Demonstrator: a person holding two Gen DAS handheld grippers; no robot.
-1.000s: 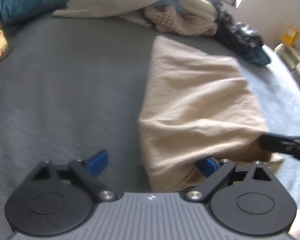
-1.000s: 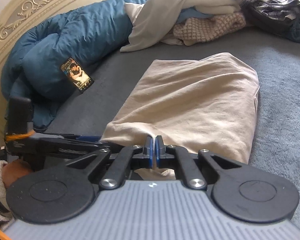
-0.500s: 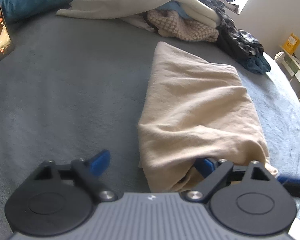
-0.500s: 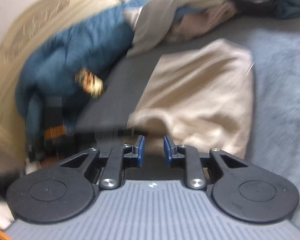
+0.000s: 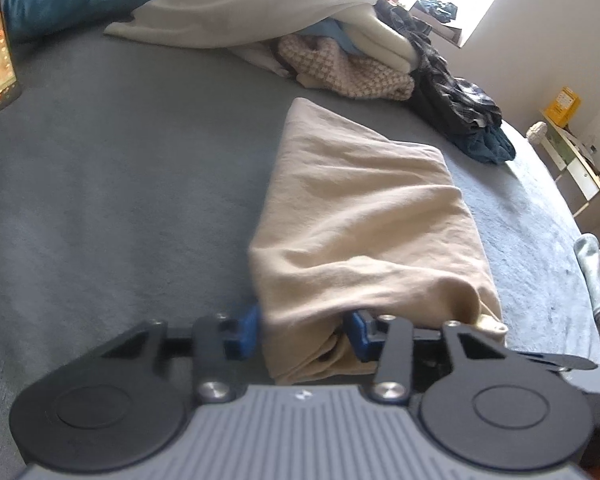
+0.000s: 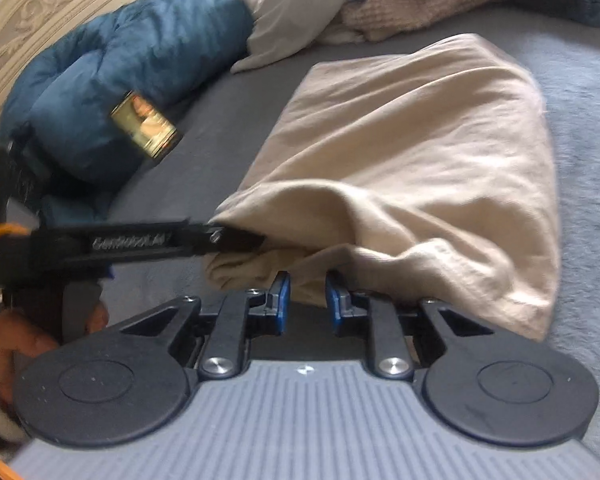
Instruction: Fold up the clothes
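A beige garment (image 5: 364,216), folded into a long strip, lies on the grey bed cover (image 5: 120,184). My left gripper (image 5: 302,332) is at its near left corner. Its jaws are closing, and the bunched corner fills the gap between the blue pads (image 5: 244,332). In the right wrist view the same garment (image 6: 420,148) runs away from me, and the left gripper's black fingers (image 6: 236,240) reach in under its lifted near edge. My right gripper (image 6: 308,300) stands slightly open at the garment's near hem. The cloth lies just past its tips, and the pads (image 6: 282,304) do not press on it.
A pile of unfolded clothes (image 5: 364,68) and a white sheet (image 5: 236,8) lie at the far end of the bed. A blue duvet (image 6: 132,72) lies along the headboard with a lit phone (image 6: 144,126) against it. A hand (image 6: 16,344) holds the left gripper.
The left jaws have come in from wide apart onto the garment's near corner. The right jaws have parted from fully shut, and the right gripper has shifted along the near hem.
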